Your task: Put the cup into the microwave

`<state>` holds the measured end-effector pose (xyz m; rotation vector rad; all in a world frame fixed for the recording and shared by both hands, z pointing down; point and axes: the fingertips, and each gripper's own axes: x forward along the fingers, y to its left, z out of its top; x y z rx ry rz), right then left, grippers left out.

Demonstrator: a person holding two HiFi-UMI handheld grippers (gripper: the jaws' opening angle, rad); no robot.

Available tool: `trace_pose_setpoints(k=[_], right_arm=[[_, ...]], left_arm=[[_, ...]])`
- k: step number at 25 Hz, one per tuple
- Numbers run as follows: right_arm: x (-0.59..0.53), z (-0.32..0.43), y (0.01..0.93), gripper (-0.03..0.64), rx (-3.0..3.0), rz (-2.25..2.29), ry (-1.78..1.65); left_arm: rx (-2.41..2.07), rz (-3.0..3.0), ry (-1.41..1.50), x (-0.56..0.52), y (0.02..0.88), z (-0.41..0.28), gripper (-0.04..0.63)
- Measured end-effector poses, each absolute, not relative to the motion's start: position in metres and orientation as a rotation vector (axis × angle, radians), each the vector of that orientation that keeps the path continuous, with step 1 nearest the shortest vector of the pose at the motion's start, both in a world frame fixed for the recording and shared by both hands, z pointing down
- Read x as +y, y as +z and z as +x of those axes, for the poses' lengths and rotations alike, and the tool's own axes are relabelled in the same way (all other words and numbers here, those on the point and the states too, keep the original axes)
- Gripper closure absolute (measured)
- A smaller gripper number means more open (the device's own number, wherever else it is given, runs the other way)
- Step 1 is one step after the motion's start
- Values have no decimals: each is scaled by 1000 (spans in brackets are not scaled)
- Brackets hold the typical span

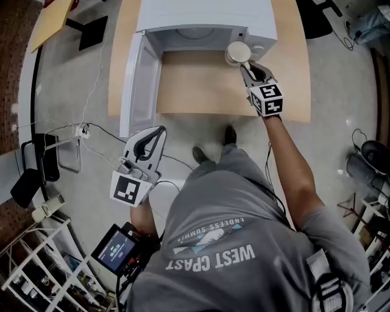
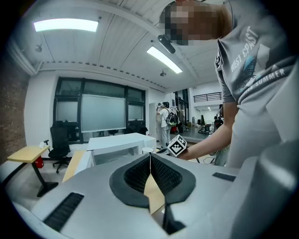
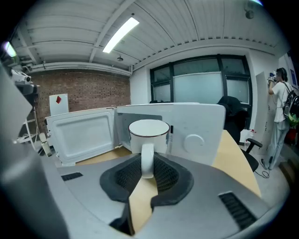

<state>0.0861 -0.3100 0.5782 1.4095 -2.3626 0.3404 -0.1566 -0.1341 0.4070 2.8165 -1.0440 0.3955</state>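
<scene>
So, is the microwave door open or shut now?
Open. The microwave door is swung out to the left of the microwave, and the right gripper view shows its inner face.

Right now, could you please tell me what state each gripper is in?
The left gripper is closed, holding nothing.
The right gripper is closed on the handle of the cup.

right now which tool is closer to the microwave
Right. The right tool holds the cup by its handle at the front of the microwave; the left tool is off the table, out past the open door.
</scene>
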Motion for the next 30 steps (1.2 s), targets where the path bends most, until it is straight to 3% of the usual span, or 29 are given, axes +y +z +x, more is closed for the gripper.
trace_pose_setpoints(k=[15, 21, 30], right_arm=[[-459, -20, 651, 548, -2316, 1425, 476], [-518, -16, 672, 549, -2272, 1480, 469], [-511, -34, 688, 548, -2293, 1559, 415]], left_arm=[[-1215, 2665, 451, -122, 447, -226, 574], [-1198, 2624, 582, -133, 468, -240, 573], [-1227, 2650, 524, -110, 483, -258, 573]])
